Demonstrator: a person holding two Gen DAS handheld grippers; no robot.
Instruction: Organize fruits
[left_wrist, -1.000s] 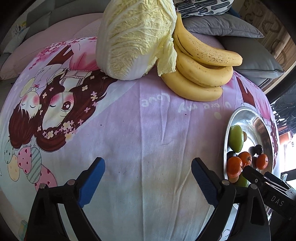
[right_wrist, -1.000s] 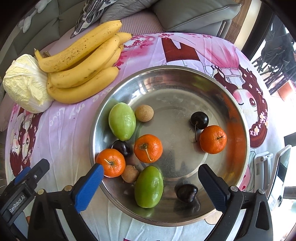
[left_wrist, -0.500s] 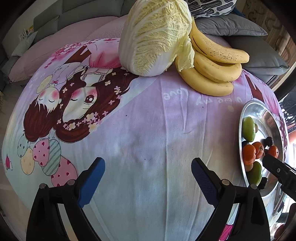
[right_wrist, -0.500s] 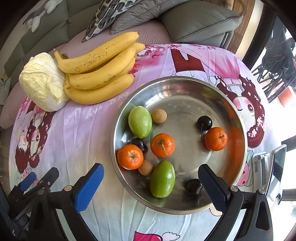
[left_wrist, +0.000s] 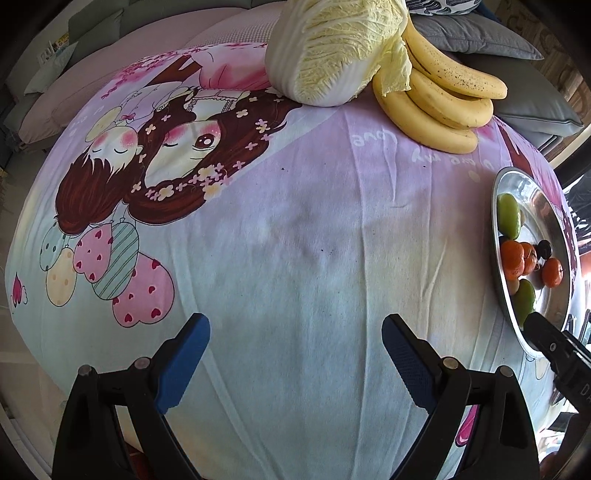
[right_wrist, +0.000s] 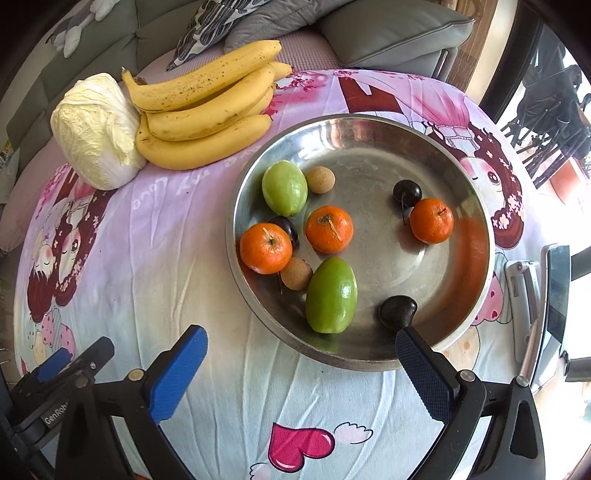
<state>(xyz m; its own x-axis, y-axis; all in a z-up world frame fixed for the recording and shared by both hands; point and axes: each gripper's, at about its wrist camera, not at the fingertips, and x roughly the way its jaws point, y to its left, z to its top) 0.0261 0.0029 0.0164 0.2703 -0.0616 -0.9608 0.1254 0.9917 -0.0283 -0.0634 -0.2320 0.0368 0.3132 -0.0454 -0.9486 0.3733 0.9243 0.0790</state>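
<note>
**Colleague:** How far along was the sorting?

**Me:** Mostly done, I judged. In the right wrist view the metal bowl (right_wrist: 476, 266) sat at center frame holding 3 tangerines (right_wrist: 265, 247), 2 green fruits (right_wrist: 331, 295), 3 dark plums (right_wrist: 398, 312) and 2 small brown fruits (right_wrist: 320, 179).

**Colleague:** What was left?

**Me:** The banana bunch (right_wrist: 207, 118) lay outside the bowl at upper left, touching the cabbage (right_wrist: 94, 133) on the cartoon cloth (right_wrist: 177, 258).

**Colleague:** And your grippers?

**Me:** My left gripper (left_wrist: 295, 354) hung spread wide over bare cloth, grasping nothing. My right gripper (right_wrist: 301, 365) was likewise released and empty at the bowl's near rim.
</note>
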